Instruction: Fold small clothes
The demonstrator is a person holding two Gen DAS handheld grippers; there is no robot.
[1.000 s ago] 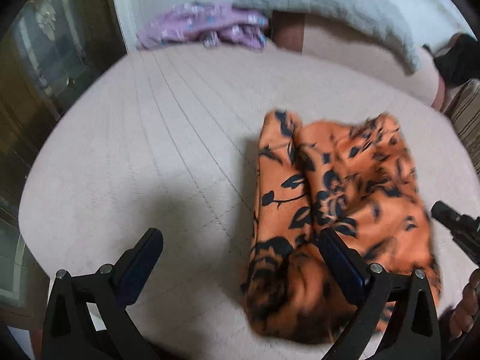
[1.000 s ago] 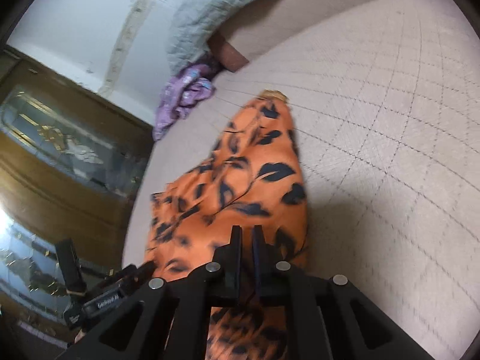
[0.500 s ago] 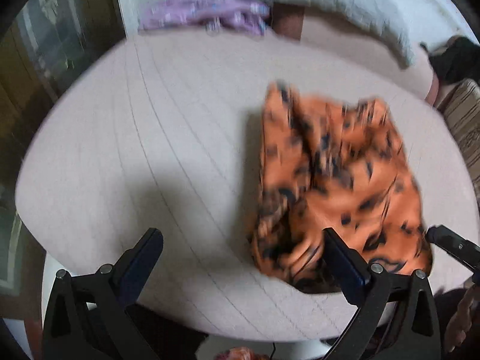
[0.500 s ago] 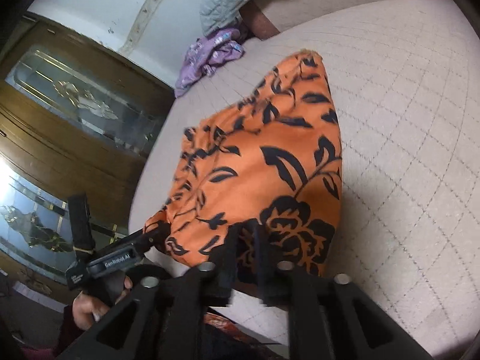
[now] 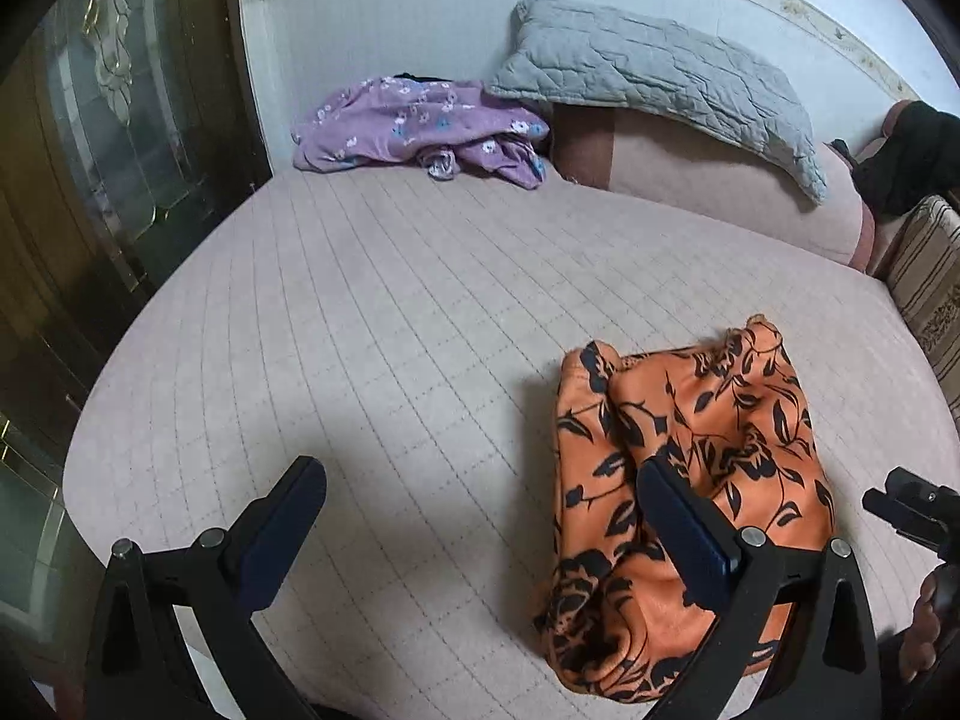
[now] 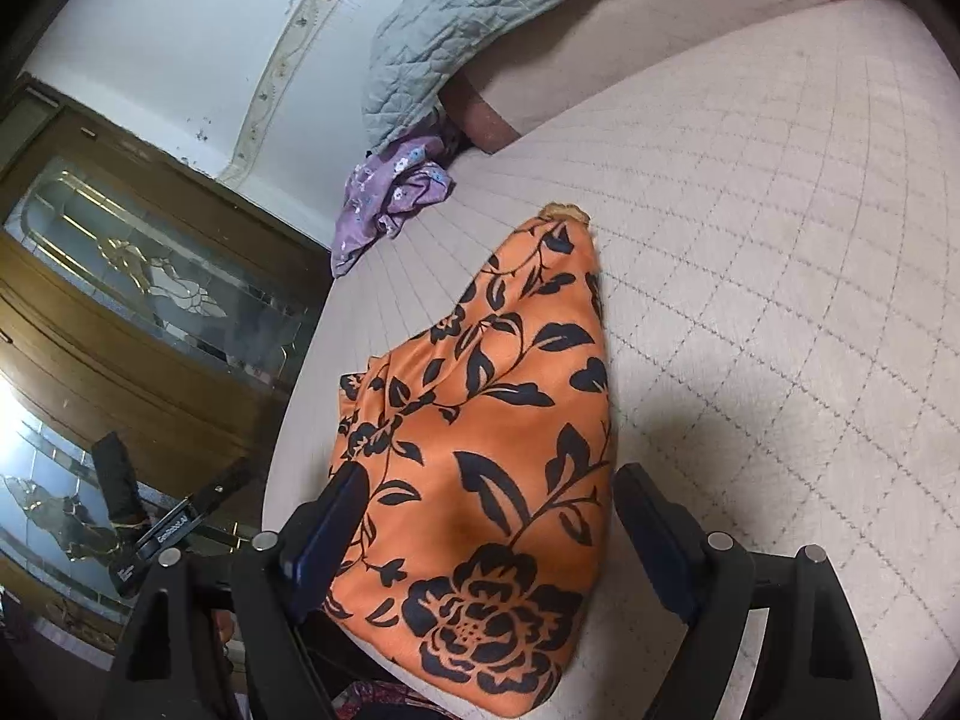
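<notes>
From the left wrist view, the left gripper (image 5: 480, 510) is seen angled downward over the pale quilted mattress (image 5: 372, 324), its jaws spread wide with nothing between them. The orange garment with a black floral print (image 5: 690, 456) is laid in a folded heap near the front edge of the mattress, partly behind the right-hand finger. A purple flowered cloth (image 5: 414, 126) and a grey quilted pillow (image 5: 654, 72) are seen at the far end. The tip of the right gripper (image 5: 912, 507) is glimpsed at the right edge.

From the right wrist view, the right gripper (image 6: 486, 516) is tilted down above the garment (image 6: 492, 438); its jaws are opening, and the cloth lies below them, unclamped. The left gripper's handle (image 6: 168, 528) is held at the lower left.
</notes>
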